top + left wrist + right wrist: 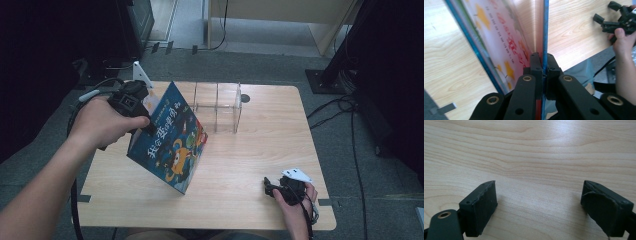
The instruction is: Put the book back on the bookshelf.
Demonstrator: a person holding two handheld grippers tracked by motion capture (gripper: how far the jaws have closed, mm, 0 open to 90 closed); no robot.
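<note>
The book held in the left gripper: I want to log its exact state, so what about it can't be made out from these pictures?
- Book, high view: cover title too small and blurred to read.
- Book, left gripper view: seen edge-on; inner page print is blurred, and the top and bottom are cut off by the frame.
- Left gripper: its fingers hide the pinched strip of cover.
- Clear organiser, high view: whether it holds anything is too faint to tell.
</note>
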